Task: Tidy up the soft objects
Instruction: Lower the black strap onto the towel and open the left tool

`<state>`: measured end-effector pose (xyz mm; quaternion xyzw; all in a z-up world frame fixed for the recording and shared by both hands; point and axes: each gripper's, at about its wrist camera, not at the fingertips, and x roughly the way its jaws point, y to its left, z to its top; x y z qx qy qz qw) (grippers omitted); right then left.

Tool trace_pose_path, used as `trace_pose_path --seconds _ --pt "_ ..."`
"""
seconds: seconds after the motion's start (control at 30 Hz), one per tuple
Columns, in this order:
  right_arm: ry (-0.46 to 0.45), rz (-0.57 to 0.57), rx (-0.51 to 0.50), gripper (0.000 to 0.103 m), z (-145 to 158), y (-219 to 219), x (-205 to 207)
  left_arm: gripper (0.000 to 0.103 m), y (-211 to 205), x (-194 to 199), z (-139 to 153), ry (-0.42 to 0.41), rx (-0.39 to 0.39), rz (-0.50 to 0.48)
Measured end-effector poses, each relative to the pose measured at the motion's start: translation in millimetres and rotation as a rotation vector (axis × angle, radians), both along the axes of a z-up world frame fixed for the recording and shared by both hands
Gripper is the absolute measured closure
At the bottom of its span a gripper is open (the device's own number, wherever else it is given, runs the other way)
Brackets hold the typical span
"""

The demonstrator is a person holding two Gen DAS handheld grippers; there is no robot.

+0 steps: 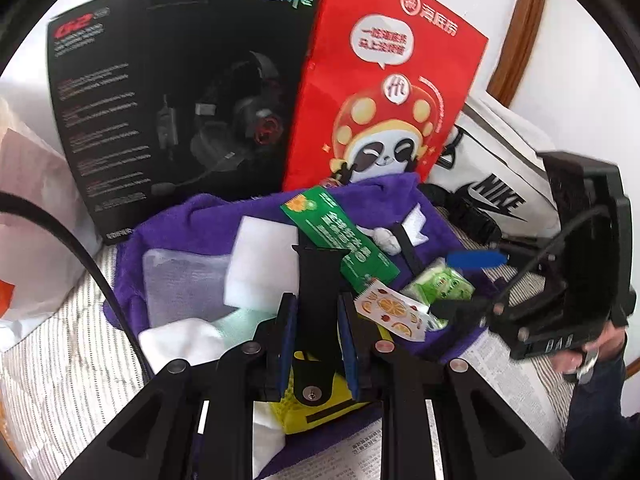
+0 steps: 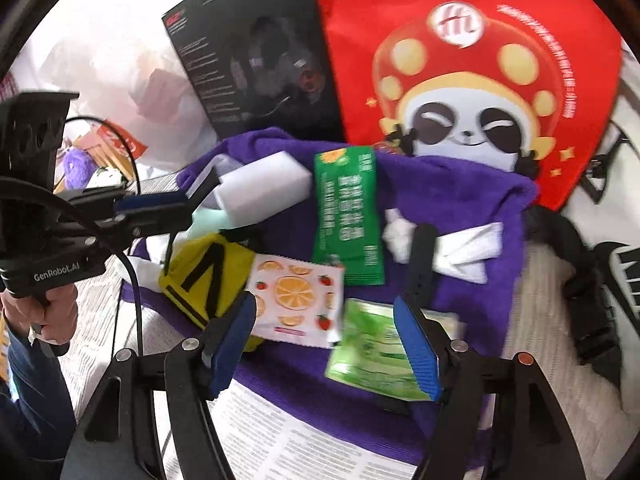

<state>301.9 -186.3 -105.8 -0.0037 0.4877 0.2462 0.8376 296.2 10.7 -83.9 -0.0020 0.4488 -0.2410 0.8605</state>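
Nearest in the right wrist view, the right hand-held gripper (image 2: 326, 336) stands released, its blue pads spread wide and touching nothing. Just below and between them lies the light green packet (image 2: 370, 354), close under the right pad, with the orange-print sachet (image 2: 296, 300) just beyond the left pad. Neither is gripped. The packet's long axis runs near to far, roughly in line with the pointing direction, so I judge a short drop forward would put the pads on either side of it.

The left hand-held gripper (image 1: 316, 320) is clenched on a black strap (image 1: 318, 300), which rises between its pads and points away toward the far side; under it sits a yellow cloth (image 1: 316, 410).

All of this rests on a purple towel (image 1: 192, 228) spread over the bed, with printed paper (image 2: 280, 436) at its near edge. Farther along the towel lie a white sponge block (image 1: 260, 264) to the left and a long green packet (image 1: 344, 240) lying slantwise, near right to far left.

Farthest, a black headset box (image 1: 180, 92) and a red bag (image 1: 384, 92) stand upright.

The right hand is nearer the light green packet.
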Motion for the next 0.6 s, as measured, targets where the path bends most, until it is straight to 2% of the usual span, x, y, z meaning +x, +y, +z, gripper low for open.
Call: trace_pose_path --seconds 0.13,0.3,0.4,0.5,0.6 --pt "-0.012 -0.037 -0.033 0.032 5.5 -17.6 1.9 0.082 -10.5 2.5 -9.6 0.024 0.016 -0.011" --pt "-0.021 -0.078 -0.024 0.032 9.9 -35.7 2.9 0.082 -30.3 10.8 -34.5 0.067 0.044 -0.015" --pt "-0.028 -0.082 -0.013 0.032 11.6 -42.2 1.8 0.082 -38.8 10.4 -43.9 0.066 0.098 -0.016" --pt "-0.034 -0.085 -0.005 0.032 12.8 -46.1 2.2 0.081 -38.7 9.2 -42.5 0.066 0.081 -0.020" --pt "-0.035 -0.093 -0.001 0.032 13.2 -48.3 3.2 0.066 -36.9 9.9 -41.8 0.070 0.067 -0.020"
